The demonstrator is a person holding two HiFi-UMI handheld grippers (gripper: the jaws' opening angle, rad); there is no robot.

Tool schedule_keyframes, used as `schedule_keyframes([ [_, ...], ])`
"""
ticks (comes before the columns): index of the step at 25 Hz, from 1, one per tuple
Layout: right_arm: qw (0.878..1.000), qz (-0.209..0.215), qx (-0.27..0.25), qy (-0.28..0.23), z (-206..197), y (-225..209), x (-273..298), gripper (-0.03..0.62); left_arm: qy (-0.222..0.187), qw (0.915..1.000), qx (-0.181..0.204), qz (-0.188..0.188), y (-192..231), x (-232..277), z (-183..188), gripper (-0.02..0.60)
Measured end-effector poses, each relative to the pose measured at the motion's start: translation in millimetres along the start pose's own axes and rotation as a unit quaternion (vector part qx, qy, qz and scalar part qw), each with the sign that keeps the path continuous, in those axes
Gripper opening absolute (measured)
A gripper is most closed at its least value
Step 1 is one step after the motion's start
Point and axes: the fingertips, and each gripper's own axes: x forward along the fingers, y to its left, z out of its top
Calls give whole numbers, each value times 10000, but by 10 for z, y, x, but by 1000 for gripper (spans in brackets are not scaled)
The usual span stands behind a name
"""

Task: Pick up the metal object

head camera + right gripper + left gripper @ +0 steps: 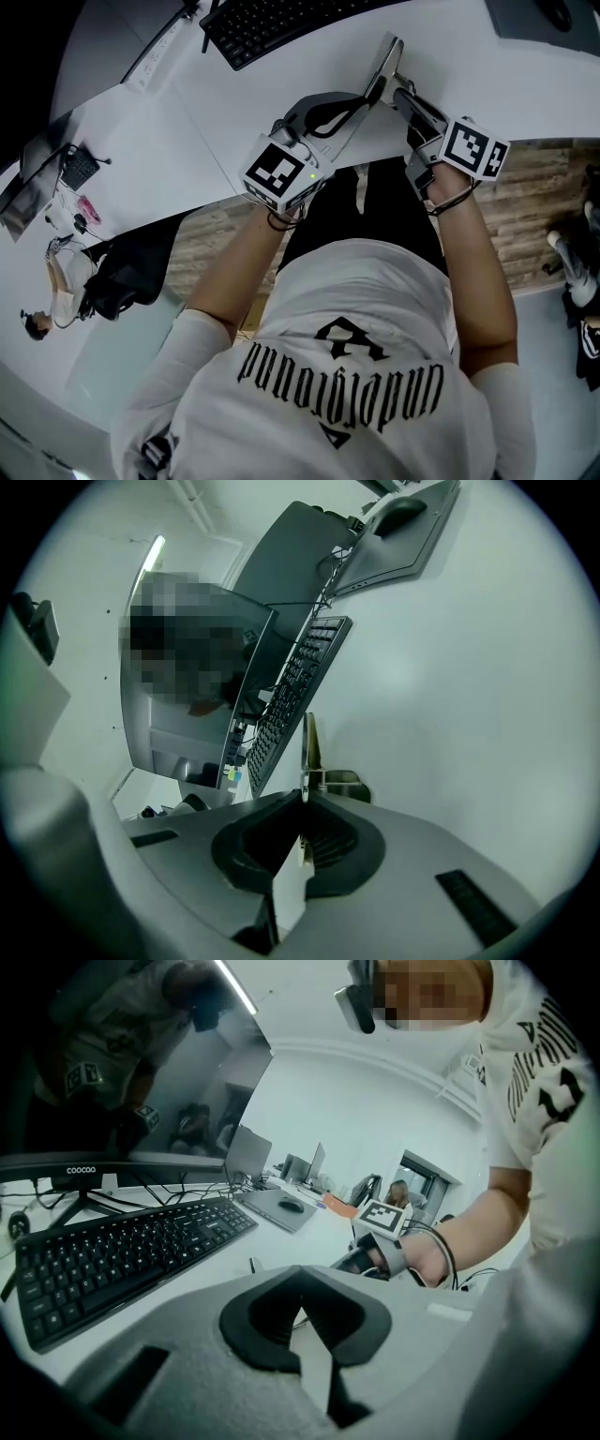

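Two at work: left gripper (302, 1305) and right gripper (302, 803) were both up over the white desk (169, 141), tips close together, just below the keyboard (272, 23).
Right gripper: fingers were clamped on the thin edge of the metal object (307, 747), which stuck up out of the jaws.
Metal object: stood on edge between the two gripper tips.
Left gripper: fingers were together, nothing between them. It maybe brushed the metal, hard to call from the head view.
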Motion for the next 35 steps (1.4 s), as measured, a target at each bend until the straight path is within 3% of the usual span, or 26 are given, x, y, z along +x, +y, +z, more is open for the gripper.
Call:
schedule_keyframes([
  [6, 9996, 17, -240, -156, -32, 149, -24, 14, -79, 9999, 43, 82, -33, -265, 41, 15],
  [11, 9960, 152, -773, -429, -52, 492, -205, 14, -218, 9994, 240, 141, -134, -596, 158, 15],
  [19, 9780, 291, -1822, -971, -260, 1197, -645, 15, -465, 9974, 527, 127, -428, -1214, 330, 15],
  [26, 9457, 219, -2796, -1640, -336, 1804, -1162, 14, -791, 9928, 890, 157, -730, -1687, 638, 15],
  [35, 8766, 170, -4113, -2493, -452, 2838, -2052, 14, -1344, 9794, 1504, 4, -1204, -2288, 1211, 15],
])
